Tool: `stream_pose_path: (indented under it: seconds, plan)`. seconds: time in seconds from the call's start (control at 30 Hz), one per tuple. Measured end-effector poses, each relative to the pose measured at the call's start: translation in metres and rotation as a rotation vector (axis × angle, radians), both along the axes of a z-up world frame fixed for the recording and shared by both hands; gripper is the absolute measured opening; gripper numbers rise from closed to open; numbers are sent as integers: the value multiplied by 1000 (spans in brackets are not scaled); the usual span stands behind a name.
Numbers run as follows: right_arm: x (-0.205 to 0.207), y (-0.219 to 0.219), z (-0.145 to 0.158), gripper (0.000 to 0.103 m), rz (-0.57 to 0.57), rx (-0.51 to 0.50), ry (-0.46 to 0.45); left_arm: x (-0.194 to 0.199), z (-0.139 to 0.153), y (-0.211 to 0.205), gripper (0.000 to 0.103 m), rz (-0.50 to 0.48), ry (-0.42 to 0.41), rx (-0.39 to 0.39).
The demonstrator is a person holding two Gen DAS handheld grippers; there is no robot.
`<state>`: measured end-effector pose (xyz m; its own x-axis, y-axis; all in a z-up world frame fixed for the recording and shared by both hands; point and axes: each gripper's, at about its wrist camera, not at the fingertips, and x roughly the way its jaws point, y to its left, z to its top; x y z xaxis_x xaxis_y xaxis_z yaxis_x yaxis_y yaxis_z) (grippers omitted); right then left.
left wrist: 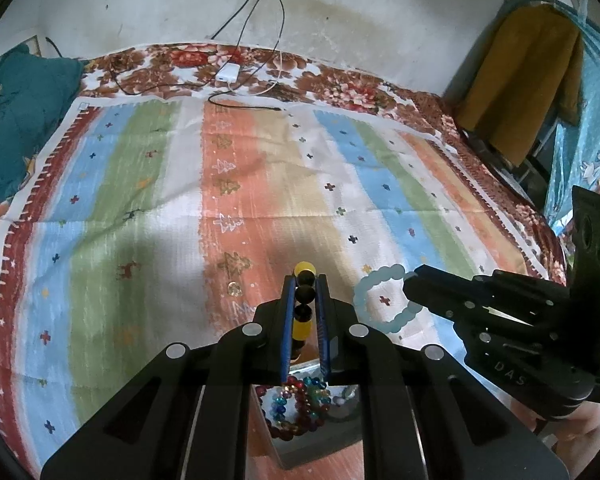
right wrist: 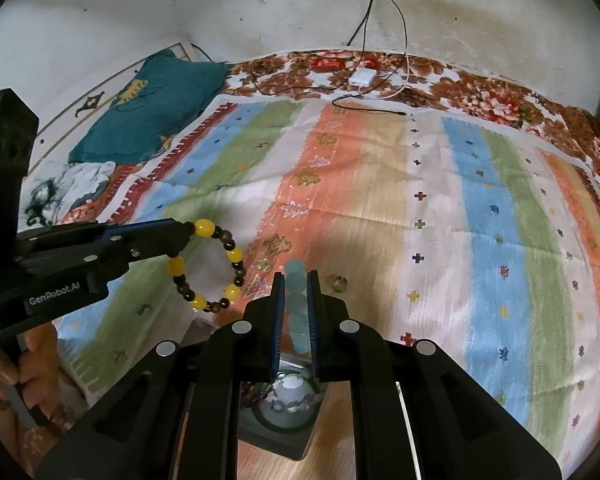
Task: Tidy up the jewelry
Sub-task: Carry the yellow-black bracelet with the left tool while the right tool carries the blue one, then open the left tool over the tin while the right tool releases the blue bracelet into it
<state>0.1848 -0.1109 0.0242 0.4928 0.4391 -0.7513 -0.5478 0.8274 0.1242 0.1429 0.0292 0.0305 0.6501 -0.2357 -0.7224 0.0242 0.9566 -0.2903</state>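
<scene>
1. Left wrist view: the left tongs (left wrist: 305, 280) are clenched on a yellow and dark bracelet (left wrist: 305, 304), whose beads run in a line between the two blue pads (left wrist: 288, 320) and poke out past the tips.
2. To the right, the right tongs (left wrist: 410, 284) grip one edge of a pale blue bracelet (left wrist: 376, 302), which hangs as an open loop above the striped cloth (left wrist: 140, 200) spread on the bed.
3. Below the left tongs sits a box (left wrist: 312, 446) holding a bracelet of mixed coloured beads (left wrist: 296, 408).
4. A small clear bead (left wrist: 233, 289) lies on the cloth just left of the left tongs' tips.
5. Right wrist view: the right tongs (right wrist: 296, 276) are closed on the pale blue bracelet (right wrist: 296, 308), its beads stacked between the pads.
6. At left, the left tongs (right wrist: 188, 229) hold the yellow and dark bracelet (right wrist: 236, 258) by its top, and the loop hangs free above the cloth.
7. The person's left hand (right wrist: 20, 372) grips the handle at lower left.
8. Two clear beads lie on the cloth near the right tongs' tips, one on each side (right wrist: 263, 265) (right wrist: 337, 281).
9. A white charger (right wrist: 362, 78) with cables rests on the flowered sheet near the wall, and a teal pillow (right wrist: 152, 116) lies at the far left.
</scene>
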Motion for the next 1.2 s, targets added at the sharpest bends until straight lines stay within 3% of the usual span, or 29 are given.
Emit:
stream_pose_path:
  seconds: [1.2]
  plan:
    - [-48,-11,-11,12,66,18,53,-56,-10,-20,10,-48,7,-28]
